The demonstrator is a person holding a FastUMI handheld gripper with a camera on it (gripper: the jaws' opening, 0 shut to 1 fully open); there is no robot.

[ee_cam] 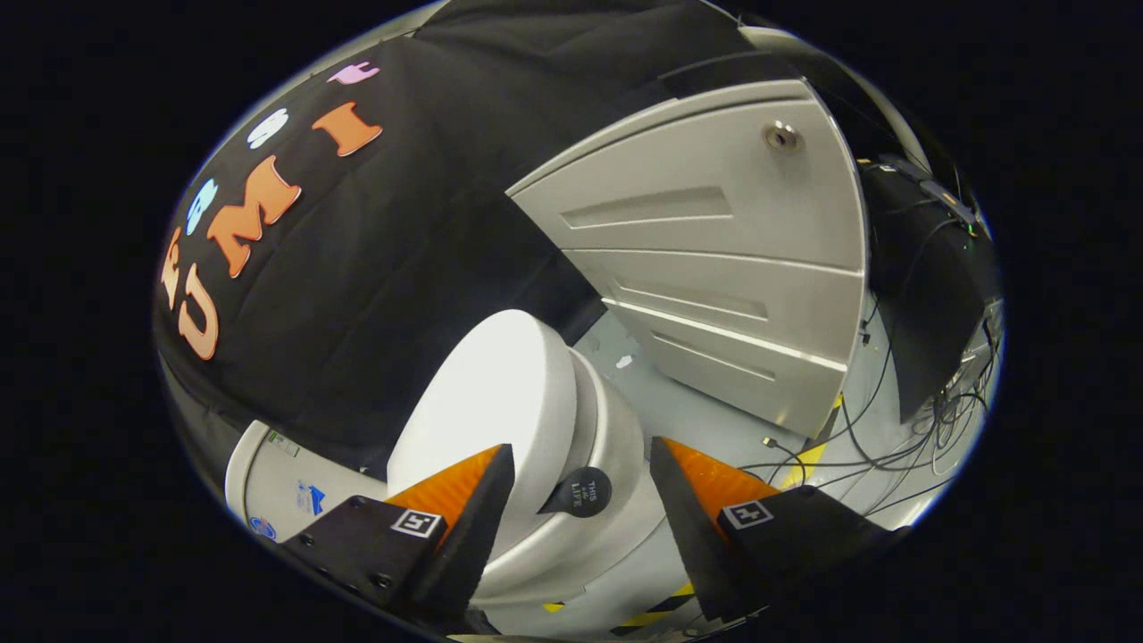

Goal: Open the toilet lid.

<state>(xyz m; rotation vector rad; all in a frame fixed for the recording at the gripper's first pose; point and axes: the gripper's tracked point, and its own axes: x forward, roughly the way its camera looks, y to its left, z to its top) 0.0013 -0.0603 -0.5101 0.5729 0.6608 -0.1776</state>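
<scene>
A white toilet stands just ahead of me, seen at a tilt. Its lid (500, 402) lies down on the seat and bowl (621, 446). A round black tab (579, 491) sticks out from the lid's front edge. My gripper (580, 455) is open, one finger on each side of the lid's front end. The tab sits in the gap between them, and neither finger presses on it. The tank (286, 487) shows beyond the left finger, against the black cloth wall.
A grey cabinet (714, 259) with a lock and recessed panels stands close beside the toilet. Loose cables (893, 438) and yellow-black tape (804, 460) lie on the pale floor beyond the right finger. Dark equipment (929, 268) stands past the cabinet.
</scene>
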